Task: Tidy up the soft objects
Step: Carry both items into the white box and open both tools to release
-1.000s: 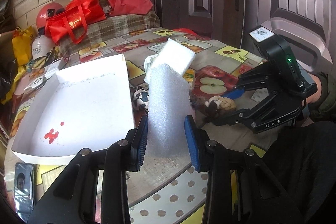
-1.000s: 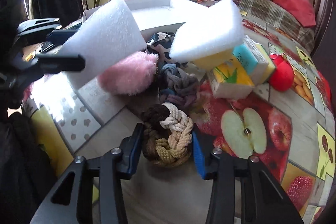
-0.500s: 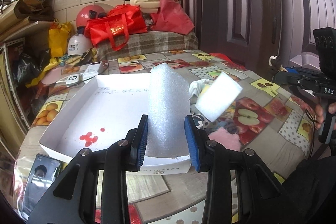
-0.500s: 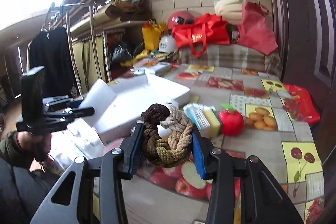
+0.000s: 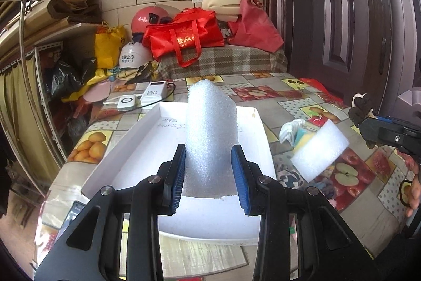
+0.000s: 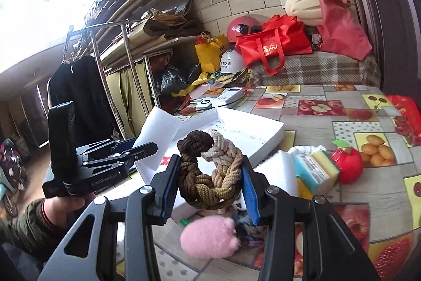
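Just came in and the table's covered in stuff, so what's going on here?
A person is sorting soft things with a handheld gripper in each hand. The left gripper is clamped on a white foam block, held above the white tray. The right gripper holds a braided brown-and-beige rope ring up off the table. A pink fluffy ball, sponges and another foam piece are on the table.
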### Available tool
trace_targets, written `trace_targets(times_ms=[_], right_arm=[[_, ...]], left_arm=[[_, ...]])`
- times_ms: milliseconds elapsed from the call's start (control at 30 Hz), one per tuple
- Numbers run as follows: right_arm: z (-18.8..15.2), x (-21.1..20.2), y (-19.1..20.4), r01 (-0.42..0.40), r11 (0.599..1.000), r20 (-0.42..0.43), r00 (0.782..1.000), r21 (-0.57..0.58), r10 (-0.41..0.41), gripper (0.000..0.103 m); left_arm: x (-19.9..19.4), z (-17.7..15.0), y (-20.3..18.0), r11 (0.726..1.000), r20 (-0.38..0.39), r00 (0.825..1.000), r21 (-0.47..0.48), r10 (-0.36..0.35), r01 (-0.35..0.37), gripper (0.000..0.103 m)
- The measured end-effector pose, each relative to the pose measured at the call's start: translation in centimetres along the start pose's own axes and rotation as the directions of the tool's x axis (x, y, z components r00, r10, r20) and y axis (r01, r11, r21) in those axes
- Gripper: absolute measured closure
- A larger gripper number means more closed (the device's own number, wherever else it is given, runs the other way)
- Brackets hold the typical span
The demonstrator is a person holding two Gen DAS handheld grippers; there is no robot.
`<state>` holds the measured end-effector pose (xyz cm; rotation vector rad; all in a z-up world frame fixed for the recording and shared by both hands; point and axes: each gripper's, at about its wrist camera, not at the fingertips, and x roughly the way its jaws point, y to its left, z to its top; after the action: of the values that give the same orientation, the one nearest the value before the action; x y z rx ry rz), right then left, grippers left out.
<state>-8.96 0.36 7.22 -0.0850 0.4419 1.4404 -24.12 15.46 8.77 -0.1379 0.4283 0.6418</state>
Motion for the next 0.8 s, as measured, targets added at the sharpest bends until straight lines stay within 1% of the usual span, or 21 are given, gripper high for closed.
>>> trace_targets(times_ms=[167,267,333,500,633,800], right_arm=[[2.2,-0.2,1.8,-0.014,0.999,0.04,0.999,-0.039,0.016,0.058],[3.4,0.7,3.0,-0.024,0.998,0.037,0.999,-0.065,0.026,0.058],[3.9,1.9,3.2,-0.03,0.998,0.022,0.999,-0.059,0.032,0.058],[4.4,5.2,3.0,-0.039,0.999,-0.022,0.999,-0.023,0.038,0.058],[4.7,7.6,2.7,-0.032,0.999,-0.057,0.998,-0.005,0.031,0.058],[5.1,10.5,1.4,-0.021,0.998,-0.108,0.994,0.064,0.028,0.058]], left_arm=[[0.4,1.1,0.7,1.0,0.019,1.0,-0.013,0.011,-0.011,0.069],[1.2,1.6,1.3,0.999,0.015,1.0,-0.031,0.014,-0.013,0.069],[2.1,2.1,1.8,0.999,0.008,1.0,-0.044,0.021,-0.021,0.069],[4.4,2.8,2.7,0.996,-0.007,0.997,-0.062,0.071,-0.071,0.069],[6.1,3.0,2.9,0.993,-0.026,0.995,-0.061,0.097,-0.098,0.069],[8.6,3.3,4.0,0.988,-0.068,0.99,-0.083,0.122,-0.128,0.069]])
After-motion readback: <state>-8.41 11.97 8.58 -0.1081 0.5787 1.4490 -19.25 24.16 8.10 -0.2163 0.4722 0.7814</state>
